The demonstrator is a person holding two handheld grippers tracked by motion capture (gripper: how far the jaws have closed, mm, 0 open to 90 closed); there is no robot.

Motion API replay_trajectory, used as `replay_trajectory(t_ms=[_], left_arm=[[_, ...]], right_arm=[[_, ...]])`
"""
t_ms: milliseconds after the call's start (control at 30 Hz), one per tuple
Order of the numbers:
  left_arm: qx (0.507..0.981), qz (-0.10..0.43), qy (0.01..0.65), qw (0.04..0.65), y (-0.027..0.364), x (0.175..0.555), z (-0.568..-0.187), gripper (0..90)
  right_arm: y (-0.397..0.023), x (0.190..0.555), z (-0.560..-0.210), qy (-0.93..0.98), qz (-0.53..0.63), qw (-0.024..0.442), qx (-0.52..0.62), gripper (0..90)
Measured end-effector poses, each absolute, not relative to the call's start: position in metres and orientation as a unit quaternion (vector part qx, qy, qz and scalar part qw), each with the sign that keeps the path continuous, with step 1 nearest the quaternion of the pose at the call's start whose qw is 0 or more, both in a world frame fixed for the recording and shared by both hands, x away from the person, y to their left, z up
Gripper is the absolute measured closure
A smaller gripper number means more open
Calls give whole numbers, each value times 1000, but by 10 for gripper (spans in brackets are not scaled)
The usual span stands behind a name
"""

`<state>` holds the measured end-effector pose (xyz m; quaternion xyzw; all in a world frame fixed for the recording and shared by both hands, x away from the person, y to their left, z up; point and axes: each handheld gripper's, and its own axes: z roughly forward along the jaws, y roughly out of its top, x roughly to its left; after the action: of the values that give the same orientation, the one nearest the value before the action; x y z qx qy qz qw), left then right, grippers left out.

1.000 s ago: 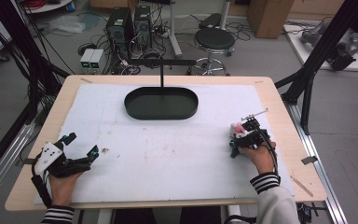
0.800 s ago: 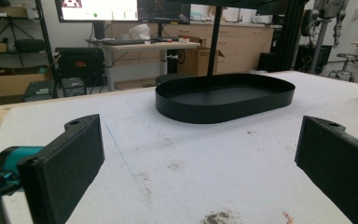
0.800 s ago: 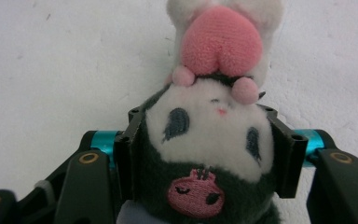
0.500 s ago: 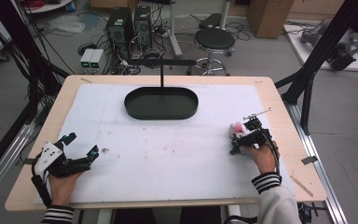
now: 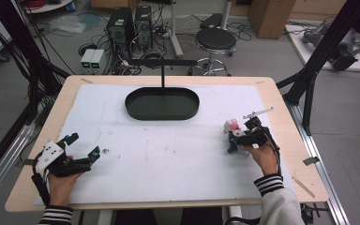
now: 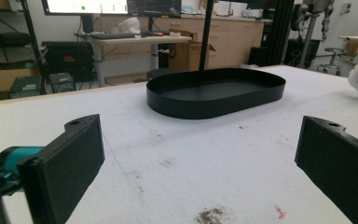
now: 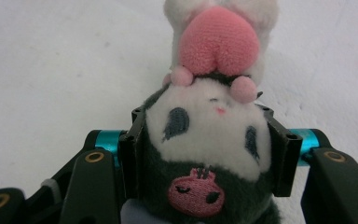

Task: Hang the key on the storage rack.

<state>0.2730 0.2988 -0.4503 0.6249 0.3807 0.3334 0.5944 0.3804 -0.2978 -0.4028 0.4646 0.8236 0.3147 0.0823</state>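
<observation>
White foam sheeting covers the wooden table, stained here and there. At the near left edge, the left gripper rests in a hand with its jaws spread wide, nothing between them. Near the right edge, the right gripper is clamped on a small plush toy with a white face, dark grey hood and pink heart, held just above the foam. Farther back, a black oval metal tray sits centred, with an upright post rising behind it.

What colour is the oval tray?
Black, matte; the oval tray shows best in the left gripper view.
</observation>
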Motion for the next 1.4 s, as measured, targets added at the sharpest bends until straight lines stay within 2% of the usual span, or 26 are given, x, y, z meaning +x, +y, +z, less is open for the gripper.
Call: replay_trajectory(t_ms=[100,267,800,967,1400], left_arm=[[610,331,399,599,304,276,-450,17],[623,321,401,590,305,283,-445,17],[700,263,322,580,277,317,-391,17],[727,244,290,572,258,330,-371,17],[759,211,211,579,228,345,-330,17]], right_arm=[[-297,378,-399,823,346,74,444,442],[-293,376,-392,828,364,75,419,442],[-267,374,-353,850,434,94,282,442],[-264,374,-347,846,467,88,242,442],[-247,376,-338,852,488,87,167,442]])
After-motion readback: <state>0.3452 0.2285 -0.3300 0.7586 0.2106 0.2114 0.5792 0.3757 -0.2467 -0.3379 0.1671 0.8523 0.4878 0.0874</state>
